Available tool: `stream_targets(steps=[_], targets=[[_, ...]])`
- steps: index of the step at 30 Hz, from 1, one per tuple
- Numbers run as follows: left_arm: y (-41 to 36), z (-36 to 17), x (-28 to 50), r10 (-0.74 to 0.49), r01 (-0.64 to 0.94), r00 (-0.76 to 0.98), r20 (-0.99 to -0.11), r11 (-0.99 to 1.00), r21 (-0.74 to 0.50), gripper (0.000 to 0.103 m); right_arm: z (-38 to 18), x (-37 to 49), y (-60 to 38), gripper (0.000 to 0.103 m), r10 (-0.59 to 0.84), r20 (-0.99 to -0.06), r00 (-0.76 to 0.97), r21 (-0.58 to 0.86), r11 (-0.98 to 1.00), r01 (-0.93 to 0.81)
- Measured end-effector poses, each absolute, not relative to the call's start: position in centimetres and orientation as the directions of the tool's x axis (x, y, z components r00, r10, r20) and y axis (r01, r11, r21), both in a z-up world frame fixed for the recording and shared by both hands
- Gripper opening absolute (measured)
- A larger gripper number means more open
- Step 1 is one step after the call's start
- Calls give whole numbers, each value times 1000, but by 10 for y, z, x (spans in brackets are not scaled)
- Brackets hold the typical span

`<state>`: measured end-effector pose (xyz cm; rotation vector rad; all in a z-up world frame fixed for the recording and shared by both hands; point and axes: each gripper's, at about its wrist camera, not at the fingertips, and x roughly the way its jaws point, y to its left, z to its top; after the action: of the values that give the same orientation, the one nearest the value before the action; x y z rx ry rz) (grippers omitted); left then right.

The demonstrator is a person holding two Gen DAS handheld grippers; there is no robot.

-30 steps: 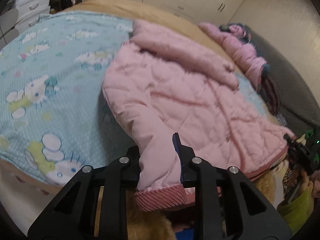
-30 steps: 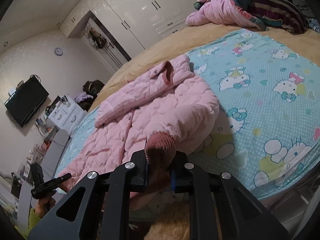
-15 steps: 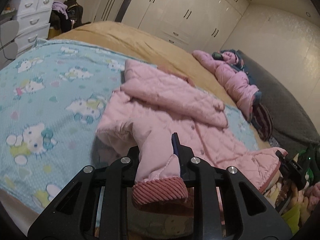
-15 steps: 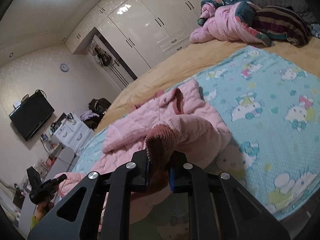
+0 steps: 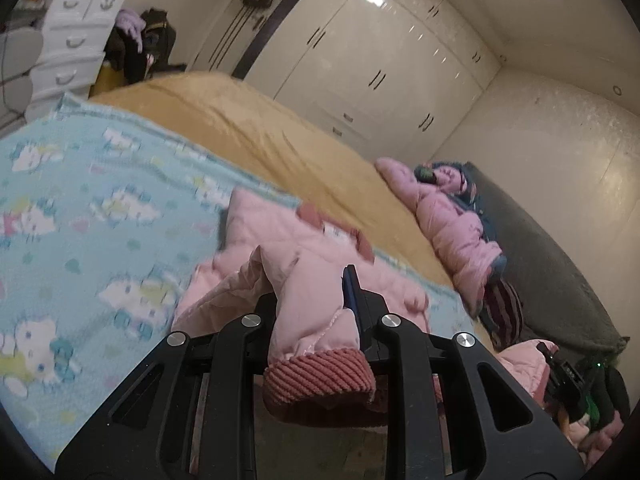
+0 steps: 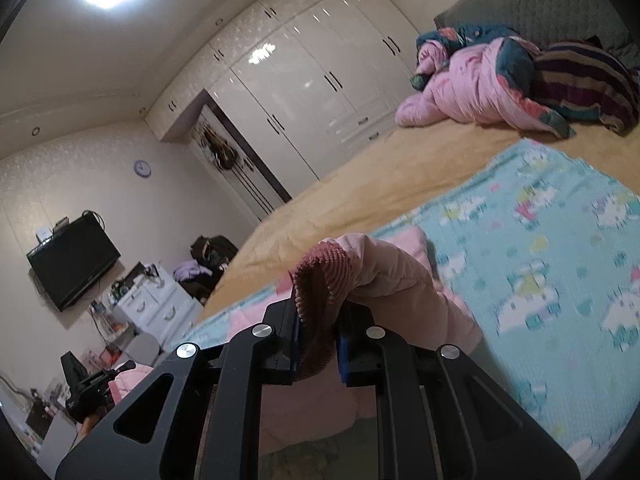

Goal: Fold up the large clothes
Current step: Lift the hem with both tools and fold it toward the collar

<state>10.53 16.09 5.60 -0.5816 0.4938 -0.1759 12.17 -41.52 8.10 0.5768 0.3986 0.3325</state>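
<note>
Left wrist view first: the left gripper (image 5: 316, 320) is clamped on one sleeve of the pink jacket (image 5: 280, 248), with the ribbed cuff (image 5: 318, 374) hanging just behind the pinch, toward the camera. The jacket's body lies ahead of the jaws on the blue cartoon blanket (image 5: 80, 200), its long axis running away from the gripper toward the collar at the far end. At the lower right edge the right gripper (image 5: 568, 380) shows small and dark, seemingly with pink cloth at it.

Right wrist view: the right gripper (image 6: 318, 334) is closed on the other ribbed cuff (image 6: 320, 280), the sleeve arching up and forward from it over the pink jacket (image 6: 400, 276). The left gripper (image 6: 88, 386) sits far off at lower left. The two arms look equally near the garment; a fold would carry both cuffs forward over the body.

Compared with a second ago, both cameras have tilted upward, showing more wardrobe and ceiling, and the jacket looks bunched and foreshortened rather than spread flat; the blur suggests fast lifting.
</note>
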Motion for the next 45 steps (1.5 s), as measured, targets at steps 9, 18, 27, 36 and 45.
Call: stream_targets(steps=[9,18,27,36,45], targets=[[166,72,146,-262,17,905,-337,811,-585,15,98,180,-414,13,397,-259,881,539,816,-210],[168,78,185,-234,13,926,-296,804,-595,15,114,235,-410,13,386,-299,873,472,854,-216],[176,80,238,-194,-20,931,-310,819,-574,15,118,297,-405,12,347,-322,881,431,882,-190],[186,54,292,-188,-48,923,-335,809,-586,15,95,361,-400,13,305,-367,879,402,904,-146],[190,20,325,-184,-73,906,-382,819,-569,15,56,421,-384,13,250,-454,855,369,926,-74]])
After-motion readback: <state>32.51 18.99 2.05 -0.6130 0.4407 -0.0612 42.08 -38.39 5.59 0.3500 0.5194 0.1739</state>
